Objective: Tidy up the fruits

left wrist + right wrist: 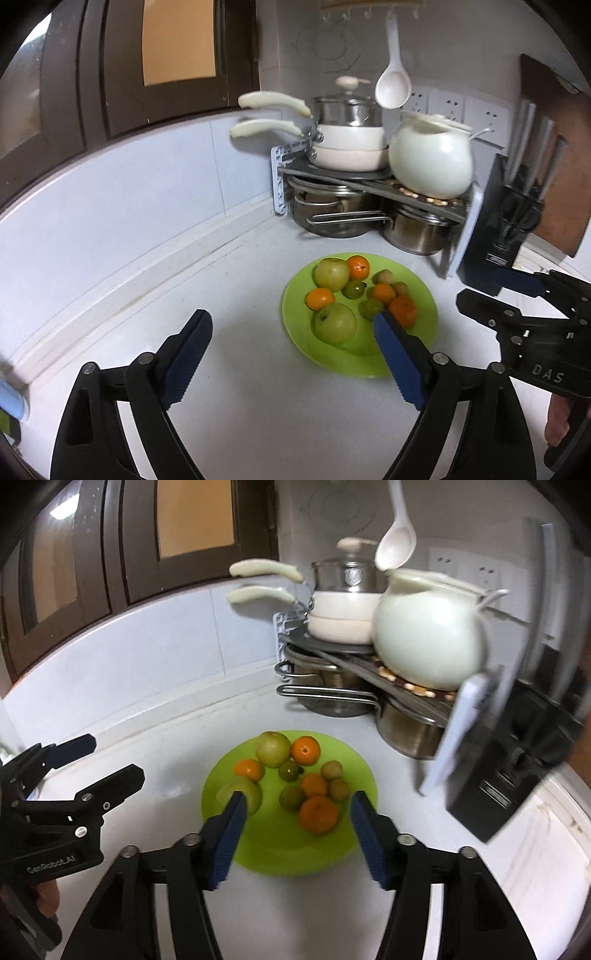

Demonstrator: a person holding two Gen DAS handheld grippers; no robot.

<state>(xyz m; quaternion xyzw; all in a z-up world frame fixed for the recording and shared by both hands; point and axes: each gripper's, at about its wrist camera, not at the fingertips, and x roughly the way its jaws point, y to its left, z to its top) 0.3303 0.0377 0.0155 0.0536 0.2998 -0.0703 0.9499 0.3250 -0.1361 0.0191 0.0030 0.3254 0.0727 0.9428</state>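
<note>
**Ten fruits on one green plate, both grippers held wide and empty**

Ten pieces of fruit are gathered on the round lime-green plastic plate [424, 295], which is set on the white countertop [240, 406]. At the left of the plate two large pale-green apples [334, 322] and a small orange mandarin [320, 298] are seen; in the middle, small dark-green round fruits [355, 288]; at the right, further mandarins and small brownish fruits [382, 276].

The black left gripper with blue pads [291, 350] is held wide, nothing between its fingers, near the plate's left edge. The matching black right gripper [297, 834] is likewise spread and empty, aimed at the largest mandarin [318, 814].

The scene fits either fruits already collected or a sorting under way; no particular move can be judged due.

In the far right corner a grey metal rack with stacked pots [369, 206] is placed, with a black knife block [498, 236] beside it.
</note>
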